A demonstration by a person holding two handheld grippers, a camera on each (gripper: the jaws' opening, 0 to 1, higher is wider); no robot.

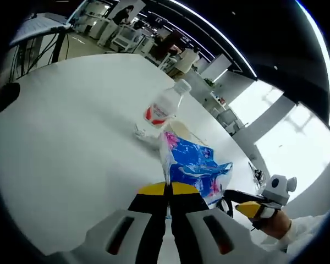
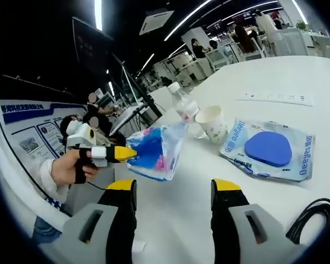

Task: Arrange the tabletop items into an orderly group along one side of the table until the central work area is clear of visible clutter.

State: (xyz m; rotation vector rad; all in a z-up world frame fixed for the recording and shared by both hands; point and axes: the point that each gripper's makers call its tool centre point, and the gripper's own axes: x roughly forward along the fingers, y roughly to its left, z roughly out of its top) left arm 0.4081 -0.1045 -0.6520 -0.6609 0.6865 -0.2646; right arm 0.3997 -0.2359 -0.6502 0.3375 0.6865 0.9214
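Observation:
A crinkled blue and pink plastic bag (image 1: pixel 195 165) hangs above the white table (image 1: pixel 71 137), with my left gripper (image 1: pixel 168 190) shut on its edge. In the right gripper view the same bag (image 2: pixel 154 151) dangles from the left gripper (image 2: pixel 126 153), which a hand holds at the left. My right gripper (image 2: pixel 173 190) stands open just below the bag, nothing between its yellow-tipped jaws. It also shows low on the right (image 1: pixel 247 208). Beyond the bag stand a clear water bottle with a red label (image 1: pixel 164 107) (image 2: pixel 182 104) and a paper cup (image 2: pixel 212 124).
A flat packet holding a blue pad (image 2: pixel 269 149) lies to the right of the cup. A white power strip (image 2: pixel 275 98) sits farther back. A black cable (image 2: pixel 313 214) curls at the lower right. People and desks fill the room behind.

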